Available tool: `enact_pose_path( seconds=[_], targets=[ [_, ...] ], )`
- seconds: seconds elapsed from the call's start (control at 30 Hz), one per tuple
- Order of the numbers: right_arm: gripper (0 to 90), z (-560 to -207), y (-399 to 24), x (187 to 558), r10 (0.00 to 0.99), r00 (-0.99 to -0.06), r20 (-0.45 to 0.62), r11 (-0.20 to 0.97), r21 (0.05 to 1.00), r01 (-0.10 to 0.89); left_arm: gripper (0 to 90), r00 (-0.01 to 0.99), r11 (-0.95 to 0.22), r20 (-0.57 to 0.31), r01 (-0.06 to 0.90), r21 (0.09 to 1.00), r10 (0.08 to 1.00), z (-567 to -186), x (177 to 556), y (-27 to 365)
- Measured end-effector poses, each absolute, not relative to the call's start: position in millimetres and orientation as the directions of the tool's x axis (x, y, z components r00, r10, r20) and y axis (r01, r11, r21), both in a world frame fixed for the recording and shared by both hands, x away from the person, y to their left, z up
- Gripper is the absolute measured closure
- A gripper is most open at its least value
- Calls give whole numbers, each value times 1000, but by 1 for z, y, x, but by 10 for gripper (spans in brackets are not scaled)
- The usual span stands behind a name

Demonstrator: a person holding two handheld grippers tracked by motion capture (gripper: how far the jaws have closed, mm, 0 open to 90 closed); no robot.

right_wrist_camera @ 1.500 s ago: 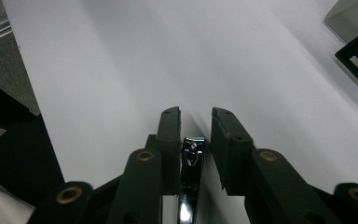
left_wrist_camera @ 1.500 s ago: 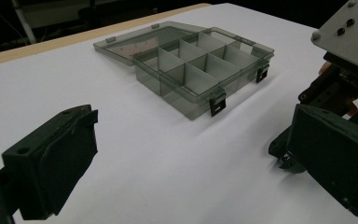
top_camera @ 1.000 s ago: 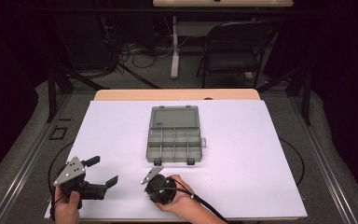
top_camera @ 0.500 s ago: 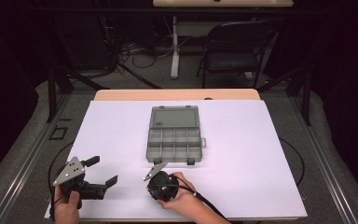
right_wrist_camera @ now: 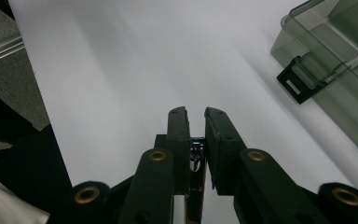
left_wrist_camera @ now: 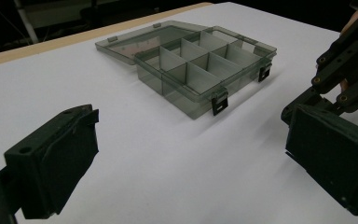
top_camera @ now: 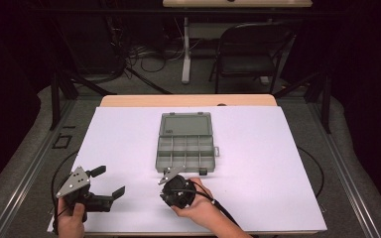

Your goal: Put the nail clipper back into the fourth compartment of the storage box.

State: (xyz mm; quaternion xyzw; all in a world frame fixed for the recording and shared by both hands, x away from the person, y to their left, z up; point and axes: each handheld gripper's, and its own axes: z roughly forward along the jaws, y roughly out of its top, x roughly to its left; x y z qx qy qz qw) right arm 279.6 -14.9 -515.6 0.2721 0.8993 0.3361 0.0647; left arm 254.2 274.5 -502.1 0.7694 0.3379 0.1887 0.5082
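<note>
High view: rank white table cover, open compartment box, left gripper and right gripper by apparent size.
1. White table cover, by far the largest.
2. Open compartment box, lid flat behind the tray.
3. Left gripper and right gripper: too close to rank; the left looks wider with its jaws spread, the right is shut and compact.

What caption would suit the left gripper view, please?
Open left gripper faces an open, empty compartment box on the white table.
</note>
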Motion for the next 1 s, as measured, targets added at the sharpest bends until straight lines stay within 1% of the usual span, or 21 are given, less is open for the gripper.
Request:
enact_pose_path(
  seconds=[1.0],
  targets=[
    [808, -469, -53, 306, 605, -796, 35, 575, 673, 466, 22, 698, -252, -56, 331, 909, 714, -502, 255, 275]
  ],
)
